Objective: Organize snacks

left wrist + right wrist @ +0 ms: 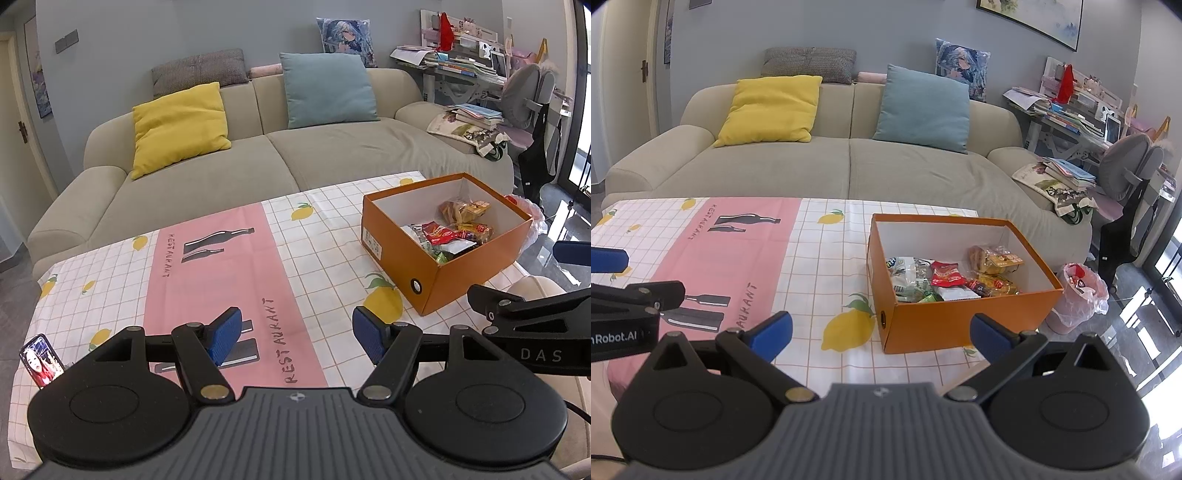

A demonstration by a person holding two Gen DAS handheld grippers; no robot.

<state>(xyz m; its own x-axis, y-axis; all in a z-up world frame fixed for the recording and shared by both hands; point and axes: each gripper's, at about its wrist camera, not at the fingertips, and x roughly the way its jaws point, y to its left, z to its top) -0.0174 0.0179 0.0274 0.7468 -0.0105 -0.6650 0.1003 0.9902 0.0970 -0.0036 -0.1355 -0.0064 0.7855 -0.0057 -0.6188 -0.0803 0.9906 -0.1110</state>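
An orange cardboard box (476, 275) (964, 321) stands open on the right part of the table. Inside it lie several snack packets (448, 230) (955, 278), among them a red packet (946, 275) and yellow-orange wrapped pastries (997, 258). My left gripper (297, 334) hovers open above the tablecloth, left of the box, with nothing between its blue pads. My right gripper (882, 334) is open too, held just in front of the box's near wall, holding nothing. Each gripper's body shows at the edge of the other's view.
A checked tablecloth (229, 266) (738, 243) with a pink stripe and lemons covers the table. A phone (41, 360) stands at its left near corner. Behind is a beige sofa (849, 166) with cushions. A pink-bagged bin (1078, 295) sits on the floor right of the table.
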